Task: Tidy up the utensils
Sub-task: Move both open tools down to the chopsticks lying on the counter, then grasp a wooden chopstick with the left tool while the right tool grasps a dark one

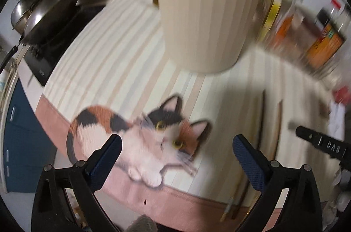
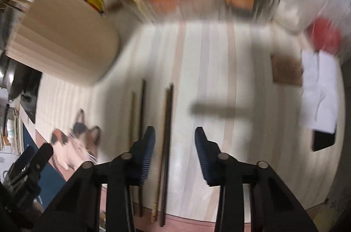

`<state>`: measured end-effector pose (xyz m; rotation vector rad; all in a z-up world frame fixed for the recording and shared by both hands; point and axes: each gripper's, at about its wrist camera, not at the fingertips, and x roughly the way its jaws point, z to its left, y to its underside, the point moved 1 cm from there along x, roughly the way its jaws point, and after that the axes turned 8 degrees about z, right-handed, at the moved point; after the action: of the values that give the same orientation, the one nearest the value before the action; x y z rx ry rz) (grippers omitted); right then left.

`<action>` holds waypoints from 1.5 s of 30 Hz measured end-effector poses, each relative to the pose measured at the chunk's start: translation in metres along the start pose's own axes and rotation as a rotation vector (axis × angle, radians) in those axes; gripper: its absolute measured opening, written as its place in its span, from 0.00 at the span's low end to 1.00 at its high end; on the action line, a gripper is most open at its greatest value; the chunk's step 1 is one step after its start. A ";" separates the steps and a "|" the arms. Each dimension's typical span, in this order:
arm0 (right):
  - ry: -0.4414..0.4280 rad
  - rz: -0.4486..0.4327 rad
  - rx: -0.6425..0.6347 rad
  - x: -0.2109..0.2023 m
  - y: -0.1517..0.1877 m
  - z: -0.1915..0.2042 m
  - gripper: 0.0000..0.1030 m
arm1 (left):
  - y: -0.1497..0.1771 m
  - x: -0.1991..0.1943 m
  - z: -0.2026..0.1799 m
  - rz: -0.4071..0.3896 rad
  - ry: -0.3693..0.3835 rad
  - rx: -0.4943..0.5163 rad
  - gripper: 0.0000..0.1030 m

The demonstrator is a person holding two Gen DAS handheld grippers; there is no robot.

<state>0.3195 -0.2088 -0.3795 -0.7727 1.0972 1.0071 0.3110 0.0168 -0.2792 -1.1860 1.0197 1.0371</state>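
Note:
A cream ribbed utensil holder (image 1: 208, 12) stands at the back of a striped mat with a cat picture (image 1: 153, 135); stick tops poke out of it. My left gripper (image 1: 177, 139) hangs wide open over the cat, nothing between its fingers. Several chopsticks lie lengthwise on the mat to the right. In the right wrist view a dark pair (image 2: 167, 122) runs between the jaws of my right gripper (image 2: 175, 130), close to its left finger; the pads stand apart and do not press on it. Two more sticks (image 2: 142, 104) lie just left. The holder (image 2: 65, 45) is at far left.
A stove with metal pans (image 1: 43, 12) sits at the left. Blurred bottles and jars (image 1: 324, 41) line the back. On the right lie a brown coaster (image 2: 286, 70), white paper (image 2: 318, 89), a red thing (image 2: 324, 36) and a dark flat object (image 2: 323, 141). The mat's pink border (image 1: 175, 199) marks the front.

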 end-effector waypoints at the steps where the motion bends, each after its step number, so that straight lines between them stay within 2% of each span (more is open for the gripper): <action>1: 0.001 0.018 -0.005 0.008 0.001 -0.001 0.34 | 0.004 0.006 0.000 0.017 -0.006 -0.002 1.00; 5: 0.023 0.066 -0.029 0.028 0.005 0.002 0.28 | 0.014 0.024 0.003 0.052 -0.027 -0.002 1.00; 7: 0.055 0.089 -0.051 0.037 0.008 0.008 0.22 | 0.016 0.030 0.003 0.063 -0.033 0.004 1.00; 9: 0.080 0.073 -0.074 0.036 0.010 0.016 0.20 | 0.017 0.034 0.003 0.068 -0.032 0.012 1.00; 11: 0.101 0.076 -0.083 0.037 0.010 0.024 0.10 | 0.016 0.037 0.003 0.073 -0.031 0.019 1.00; 15: 0.186 0.061 -0.122 0.035 0.012 0.041 0.10 | 0.014 0.040 0.000 0.075 -0.013 0.043 1.00; 17: 0.223 0.049 -0.135 0.033 0.014 0.044 0.04 | 0.013 0.041 -0.005 0.078 -0.003 0.062 1.00; 19: 0.203 0.044 -0.107 0.029 0.014 0.037 0.00 | 0.014 0.041 -0.016 0.084 0.009 0.094 1.00; 21: 0.232 0.039 -0.071 0.024 0.016 0.023 0.00 | 0.014 0.042 -0.029 0.086 0.015 0.139 1.00; 26: 0.151 0.070 0.055 0.006 0.022 -0.018 0.00 | 0.013 0.056 -0.063 0.109 0.032 0.220 1.00; 30: 0.122 0.050 0.117 -0.010 0.029 -0.035 0.00 | 0.007 0.068 -0.083 0.125 0.062 0.253 0.98; 31: 0.119 0.048 0.133 -0.013 0.031 -0.038 0.01 | 0.005 0.071 -0.089 0.124 0.070 0.270 0.95; 33: 0.109 0.046 0.159 -0.017 0.035 -0.046 0.01 | 0.003 0.075 -0.099 0.128 0.071 0.301 0.65; 34: 0.109 0.046 0.167 -0.018 0.036 -0.049 0.01 | 0.002 0.076 -0.103 0.130 0.068 0.310 0.61; 36: 0.095 0.048 0.181 -0.024 0.040 -0.064 0.01 | -0.001 0.074 -0.110 0.112 0.098 0.319 0.33; 37: 0.075 0.044 0.188 -0.027 0.040 -0.065 0.01 | -0.002 0.073 -0.114 0.120 0.126 0.323 0.26; 38: 0.050 0.040 0.190 -0.029 0.041 -0.069 0.01 | -0.002 0.071 -0.116 0.116 0.115 0.324 0.15; 39: 0.018 0.037 0.192 -0.026 0.047 -0.066 0.02 | -0.002 0.071 -0.117 0.110 0.112 0.333 0.10; 41: -0.064 0.041 0.195 -0.027 0.046 -0.063 0.03 | -0.002 0.071 -0.112 0.105 0.121 0.322 0.07; 45: -0.201 0.061 0.167 -0.028 0.038 -0.034 0.03 | -0.007 0.075 -0.079 0.112 0.094 0.251 0.05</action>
<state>0.2693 -0.2327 -0.3630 -0.4949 1.0204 1.0073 0.3297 -0.0562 -0.3586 -0.9885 1.2631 0.9152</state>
